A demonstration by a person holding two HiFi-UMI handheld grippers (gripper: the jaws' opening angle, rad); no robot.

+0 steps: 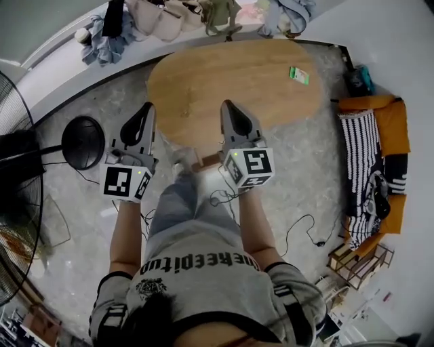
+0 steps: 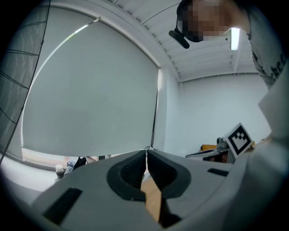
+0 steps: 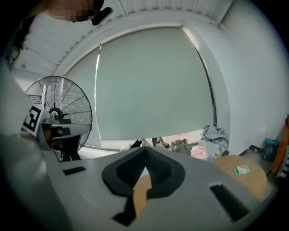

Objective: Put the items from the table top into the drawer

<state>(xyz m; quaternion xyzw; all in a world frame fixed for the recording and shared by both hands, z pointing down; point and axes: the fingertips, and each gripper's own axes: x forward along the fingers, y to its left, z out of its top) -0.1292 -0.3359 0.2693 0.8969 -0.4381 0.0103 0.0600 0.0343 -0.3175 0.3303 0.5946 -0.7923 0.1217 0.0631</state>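
Note:
A small green packet (image 1: pixel 299 74) lies near the far right edge of the oval wooden table (image 1: pixel 230 81); it also shows in the right gripper view as the green packet (image 3: pixel 242 170) on the table (image 3: pixel 253 178). My left gripper (image 1: pixel 148 107) is held at the table's near left edge, jaws shut and empty. My right gripper (image 1: pixel 226 106) hangs over the near edge, also shut on nothing. In the left gripper view, the left gripper (image 2: pixel 146 151) points up at a window blind. The right gripper (image 3: pixel 145 149) aims toward the window ledge. No drawer can be made out.
A standing fan (image 1: pixel 13 183) and a round black base (image 1: pixel 83 141) are at the left. Clothes (image 1: pixel 163 17) are heaped on the ledge behind the table. A striped cloth on an orange seat (image 1: pixel 376 169) is at the right. Cables (image 1: pixel 305 230) trail on the floor.

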